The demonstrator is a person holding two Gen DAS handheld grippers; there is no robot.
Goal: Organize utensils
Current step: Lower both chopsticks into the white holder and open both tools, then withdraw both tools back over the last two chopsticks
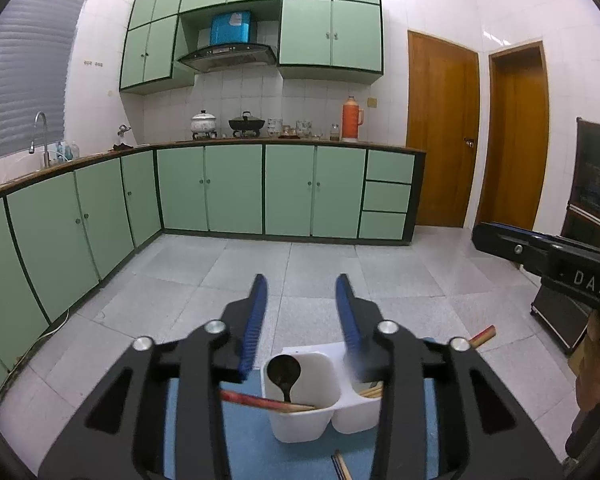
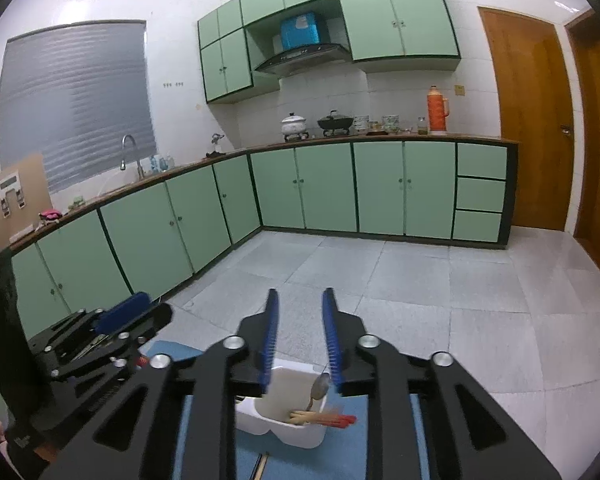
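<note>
A white two-compartment utensil holder (image 1: 300,420) stands on a blue mat (image 1: 244,432). One compartment holds a dark spoon (image 1: 285,372) and red-tipped chopsticks (image 1: 260,402); more chopsticks (image 1: 370,391) sit in the other. The holder (image 2: 284,426) also shows in the right wrist view with a metal spoon (image 2: 320,388) and red-tipped chopsticks (image 2: 332,420). My left gripper (image 1: 302,280) is open and empty, above and behind the holder. My right gripper (image 2: 300,294) is open and empty, above the holder. Loose chopsticks (image 1: 340,466) lie on the mat in front of the holder.
A red-tipped chopstick end (image 1: 483,336) sticks out at the right past the mat. The right gripper body (image 1: 548,260) shows at the right of the left view; the left gripper (image 2: 112,332) at the left of the right view. Green cabinets (image 2: 180,224) and tiled floor (image 1: 300,264) lie beyond.
</note>
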